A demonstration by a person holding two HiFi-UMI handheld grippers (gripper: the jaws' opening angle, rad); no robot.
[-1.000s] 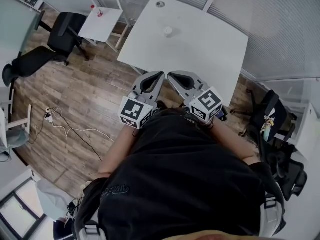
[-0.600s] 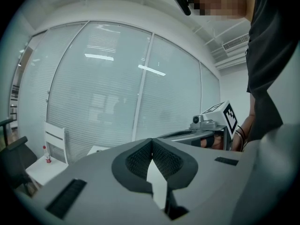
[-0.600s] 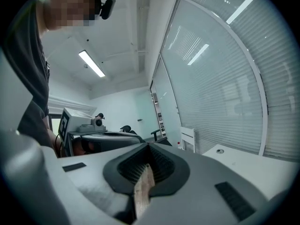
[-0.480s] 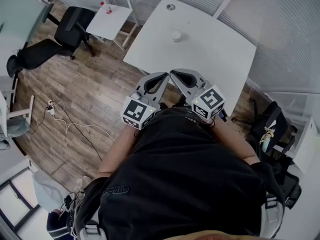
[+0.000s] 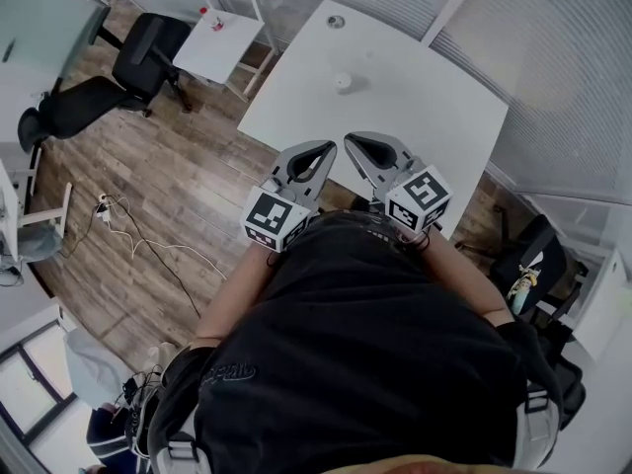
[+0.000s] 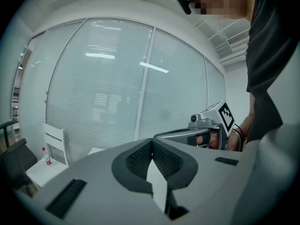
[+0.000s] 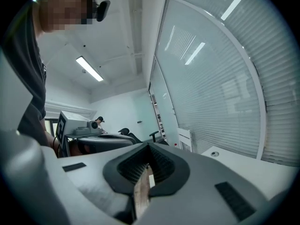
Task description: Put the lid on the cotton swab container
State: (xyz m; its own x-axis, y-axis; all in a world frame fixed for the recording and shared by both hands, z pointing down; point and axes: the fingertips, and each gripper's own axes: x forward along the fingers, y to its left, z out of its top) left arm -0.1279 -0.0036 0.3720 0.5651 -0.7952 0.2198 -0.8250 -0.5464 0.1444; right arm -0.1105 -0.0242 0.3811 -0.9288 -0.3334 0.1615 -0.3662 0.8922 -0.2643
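A small white round container stands in the middle of the white table. A small round disc, possibly the lid, lies near the table's far edge. The disc also shows in the right gripper view. My left gripper and right gripper are held side by side over the table's near edge, short of the container. Both are shut with nothing between the jaws. The left gripper view shows its closed jaws and the right gripper beside it. The right gripper view shows its closed jaws.
A small white side table with a red-capped bottle stands left of the big table. A black office chair is beside it. Cables lie on the wooden floor. Another dark chair stands at the right. Glass walls with blinds surround the room.
Both grippers have moved forward toward the table, and their tips now reach over its near edge. The table and container sit nearer in the head view.
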